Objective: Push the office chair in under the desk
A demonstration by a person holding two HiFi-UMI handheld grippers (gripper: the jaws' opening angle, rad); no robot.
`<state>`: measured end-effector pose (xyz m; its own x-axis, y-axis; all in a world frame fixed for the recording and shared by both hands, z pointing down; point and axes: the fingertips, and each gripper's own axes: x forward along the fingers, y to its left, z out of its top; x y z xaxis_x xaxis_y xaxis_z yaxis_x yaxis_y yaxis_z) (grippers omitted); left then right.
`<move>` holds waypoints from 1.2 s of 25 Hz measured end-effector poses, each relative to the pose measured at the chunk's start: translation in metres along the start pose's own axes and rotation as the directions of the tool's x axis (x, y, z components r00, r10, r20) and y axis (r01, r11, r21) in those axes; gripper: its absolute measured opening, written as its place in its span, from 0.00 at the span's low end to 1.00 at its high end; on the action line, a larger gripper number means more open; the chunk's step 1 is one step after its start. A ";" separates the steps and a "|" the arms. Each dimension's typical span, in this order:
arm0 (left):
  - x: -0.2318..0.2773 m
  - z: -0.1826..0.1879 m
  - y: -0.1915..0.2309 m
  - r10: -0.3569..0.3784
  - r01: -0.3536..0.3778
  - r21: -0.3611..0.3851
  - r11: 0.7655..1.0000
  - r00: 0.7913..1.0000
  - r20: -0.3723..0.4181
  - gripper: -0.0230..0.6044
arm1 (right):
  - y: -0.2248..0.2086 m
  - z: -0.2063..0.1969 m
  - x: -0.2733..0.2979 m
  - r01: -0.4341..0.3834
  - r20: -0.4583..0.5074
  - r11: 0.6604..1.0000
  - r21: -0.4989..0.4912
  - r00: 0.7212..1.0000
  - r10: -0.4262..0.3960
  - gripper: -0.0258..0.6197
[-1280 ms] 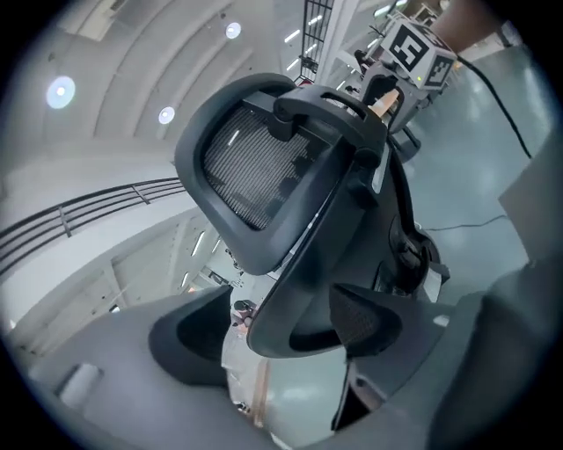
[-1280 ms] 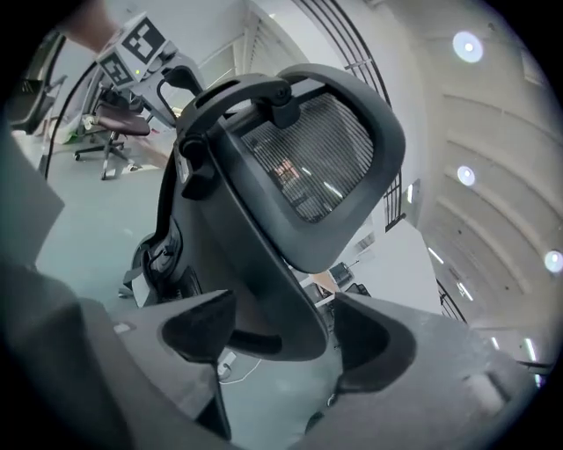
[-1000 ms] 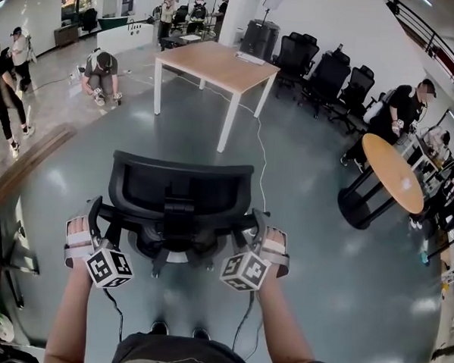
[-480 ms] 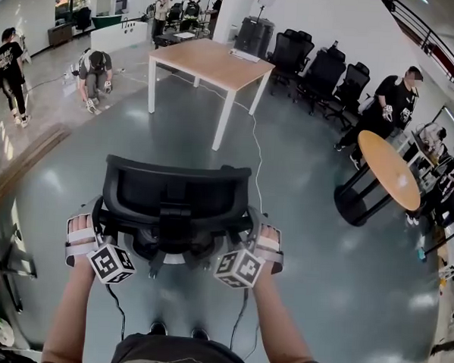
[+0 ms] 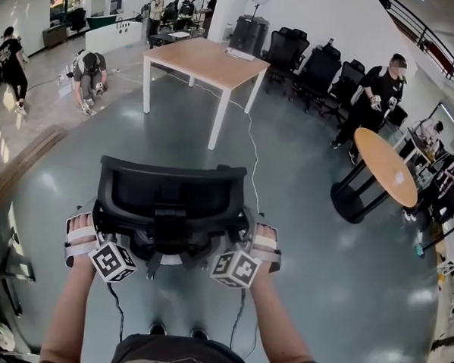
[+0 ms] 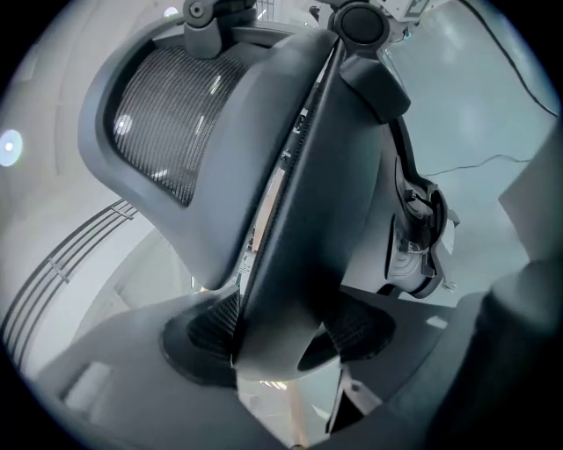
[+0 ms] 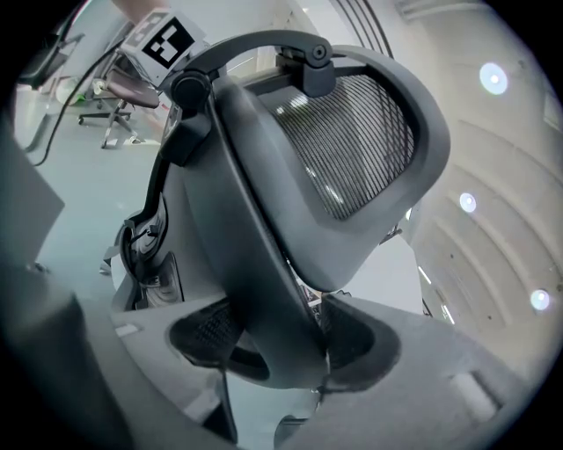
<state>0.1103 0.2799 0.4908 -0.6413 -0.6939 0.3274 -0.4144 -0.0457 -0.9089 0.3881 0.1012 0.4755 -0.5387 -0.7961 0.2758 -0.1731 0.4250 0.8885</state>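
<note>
The office chair [image 5: 173,201] stands on open grey floor [image 5: 300,241] at the lower middle of the head view, well apart from the wooden desk [image 5: 207,62] ahead. The left gripper [image 6: 280,338] and right gripper [image 7: 283,347] each have their jaws closed on the backrest frame, one at either side. A thin cable [image 5: 253,152] crosses the floor between chair and desk. A round table [image 5: 387,166] stands at the right.

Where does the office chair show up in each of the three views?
Head view: office chair lower centre, seen from behind.
Left gripper view: fills the frame, its side bar clamped by the left gripper.
Right gripper view: fills the centre, clamped by the right gripper.
Shared landmark: the mesh backrest.
</note>
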 end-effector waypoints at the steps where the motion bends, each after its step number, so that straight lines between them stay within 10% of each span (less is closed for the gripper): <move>1: 0.001 0.002 0.002 -0.006 0.006 0.007 1.000 1.000 -0.003 0.53 | -0.003 0.000 0.001 -0.002 0.000 1.000 0.000 1.000 0.002 0.44; 30: 0.064 0.018 0.004 -0.039 0.036 0.086 0.996 0.999 0.033 0.47 | -0.007 -0.005 0.073 0.008 -0.080 1.000 -0.022 0.997 -0.010 0.42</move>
<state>0.0793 0.2222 0.5031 -0.6030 -0.7148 0.3542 -0.3805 -0.1325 -0.9152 0.3542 0.0381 0.4906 -0.4695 -0.8320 0.2957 -0.1593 0.4093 0.8984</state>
